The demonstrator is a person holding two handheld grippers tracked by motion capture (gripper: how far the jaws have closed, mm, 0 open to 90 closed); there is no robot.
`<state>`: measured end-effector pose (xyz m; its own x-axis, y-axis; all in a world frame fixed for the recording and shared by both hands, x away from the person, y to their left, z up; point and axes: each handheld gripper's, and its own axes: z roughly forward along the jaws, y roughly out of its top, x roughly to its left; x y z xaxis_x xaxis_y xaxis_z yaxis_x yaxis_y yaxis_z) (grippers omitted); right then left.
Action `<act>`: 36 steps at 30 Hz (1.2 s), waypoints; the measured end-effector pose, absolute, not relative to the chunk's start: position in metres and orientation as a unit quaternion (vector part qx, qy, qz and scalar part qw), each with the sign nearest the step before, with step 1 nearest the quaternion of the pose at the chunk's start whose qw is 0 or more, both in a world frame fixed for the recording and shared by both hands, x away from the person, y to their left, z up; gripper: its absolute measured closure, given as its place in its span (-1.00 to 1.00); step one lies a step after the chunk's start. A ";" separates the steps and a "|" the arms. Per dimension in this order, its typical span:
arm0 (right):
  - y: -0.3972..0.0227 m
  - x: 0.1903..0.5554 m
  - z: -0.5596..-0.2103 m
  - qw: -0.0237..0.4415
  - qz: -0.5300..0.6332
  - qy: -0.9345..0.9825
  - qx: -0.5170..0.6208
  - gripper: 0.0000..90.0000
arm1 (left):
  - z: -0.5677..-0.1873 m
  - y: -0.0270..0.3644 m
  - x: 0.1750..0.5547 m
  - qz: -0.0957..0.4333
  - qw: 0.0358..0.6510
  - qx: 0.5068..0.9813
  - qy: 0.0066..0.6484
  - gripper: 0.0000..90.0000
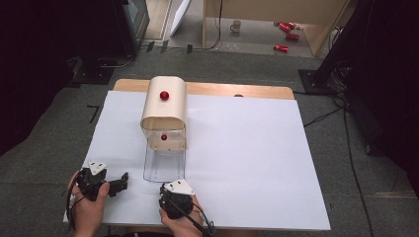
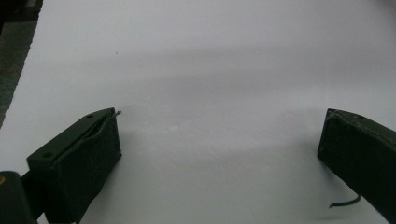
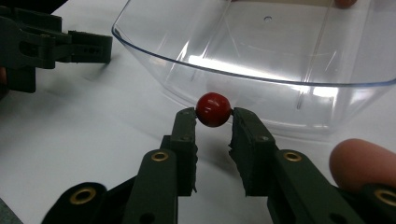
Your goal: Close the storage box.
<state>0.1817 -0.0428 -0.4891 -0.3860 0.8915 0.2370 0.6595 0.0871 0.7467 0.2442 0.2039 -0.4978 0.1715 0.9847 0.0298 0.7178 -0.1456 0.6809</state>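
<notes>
Red bead [image 3: 213,109] sits pinched betw. the tips of your right gripper [image 3: 214,122], jaws closed on it, just short of the clear plastic tray's [image 3: 243,70] near rim. From the high view the right gripper [image 1: 174,200] is at the table's near edge, w/ the tray [image 1: 164,165] just ahead of it. Tray's far end tucks under a curved wooden cover [image 1: 164,104]; one red knob [image 1: 164,95] on top of the cover, a second red ball [image 1: 164,137] at its front opening. Your left gripper [image 1: 120,181] rests on the white sheet [image 1: 247,158] to the left, near the tray but apart from it. Its jaws stand wide apart w/ nothing betw. them, bare sheet [image 2: 210,70] below.
</notes>
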 end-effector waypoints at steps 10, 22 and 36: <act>-0.042 0.184 -0.483 0.142 0.419 0.721 0.533 0.67 | -0.498 0.204 0.244 0.246 0.271 0.716 0.595 -1.00; -0.044 0.200 -0.466 0.156 0.426 0.721 0.524 0.67 | -0.498 0.204 0.244 0.246 0.271 0.716 0.595 -1.00; -0.044 0.229 -0.459 0.169 0.421 0.720 0.525 0.67 | -0.498 0.204 0.244 0.246 0.271 0.716 0.595 -1.00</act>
<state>0.2287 -0.0437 -0.4587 -0.3909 0.8985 0.1996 0.6144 0.0932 0.7835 0.2444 0.2039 -0.4978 0.1715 0.9847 0.0293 0.7183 -0.1453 0.6804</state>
